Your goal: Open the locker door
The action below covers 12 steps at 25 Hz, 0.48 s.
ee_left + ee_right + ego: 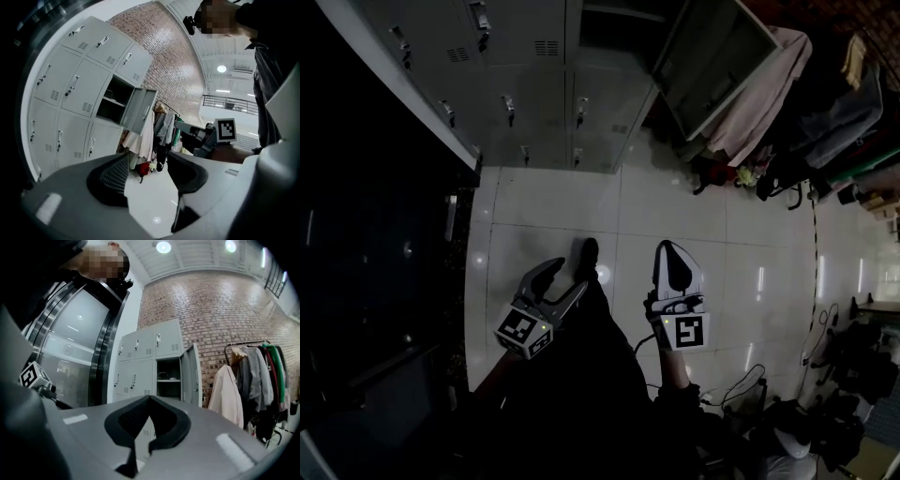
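A bank of grey lockers (534,84) stands ahead across the white tile floor. One upper compartment (168,373) is open and its door (191,367) is swung out to the right; the door (140,111) also shows in the left gripper view. Both grippers hang low, well short of the lockers. My left gripper (565,278) is open with only floor between its jaws (147,161). My right gripper (668,248) is shut on nothing, its pads meeting at the tips (149,398). All other locker doors are shut.
A clothes rack with coats (253,380) stands right of the lockers, a pale coat (764,94) hanging beside the open door. A dark glass wall (375,281) runs along the left. Cables (741,384) lie on the floor at the lower right.
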Tool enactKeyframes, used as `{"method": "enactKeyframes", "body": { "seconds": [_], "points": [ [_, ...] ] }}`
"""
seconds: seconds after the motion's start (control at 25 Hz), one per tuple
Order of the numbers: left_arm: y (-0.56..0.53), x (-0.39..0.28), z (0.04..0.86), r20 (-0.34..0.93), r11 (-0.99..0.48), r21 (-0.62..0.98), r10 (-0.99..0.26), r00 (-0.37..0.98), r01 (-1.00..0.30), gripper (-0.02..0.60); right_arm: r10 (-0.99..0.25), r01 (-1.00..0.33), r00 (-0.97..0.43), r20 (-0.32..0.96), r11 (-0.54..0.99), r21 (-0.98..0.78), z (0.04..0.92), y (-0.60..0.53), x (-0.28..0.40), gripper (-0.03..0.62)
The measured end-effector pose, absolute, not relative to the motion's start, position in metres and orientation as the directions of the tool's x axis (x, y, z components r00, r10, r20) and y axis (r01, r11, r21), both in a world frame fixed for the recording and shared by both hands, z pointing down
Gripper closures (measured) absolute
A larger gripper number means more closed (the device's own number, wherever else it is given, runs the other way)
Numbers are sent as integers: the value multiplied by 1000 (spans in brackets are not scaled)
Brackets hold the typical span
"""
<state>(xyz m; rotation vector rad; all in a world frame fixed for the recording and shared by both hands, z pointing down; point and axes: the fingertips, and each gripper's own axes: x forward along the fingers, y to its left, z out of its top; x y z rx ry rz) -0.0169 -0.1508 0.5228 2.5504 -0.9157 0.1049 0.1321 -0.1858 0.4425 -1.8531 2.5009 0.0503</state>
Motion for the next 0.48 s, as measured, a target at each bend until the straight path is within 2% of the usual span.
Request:
{"method": "enactKeyframes", "body": {
  "seconds": [0.2,0.48],
  "points": [
    [-79,-17,513,207,-703,380,-569,796,-601,322,-962,-962,-273,-1,273,-16,431,-101,125,592],
    [-43,-17,500,184,-709,350,-589,787,-612,327,-955,-955,-296,32,295,-28,427,-41,116,592]
  ]
}}
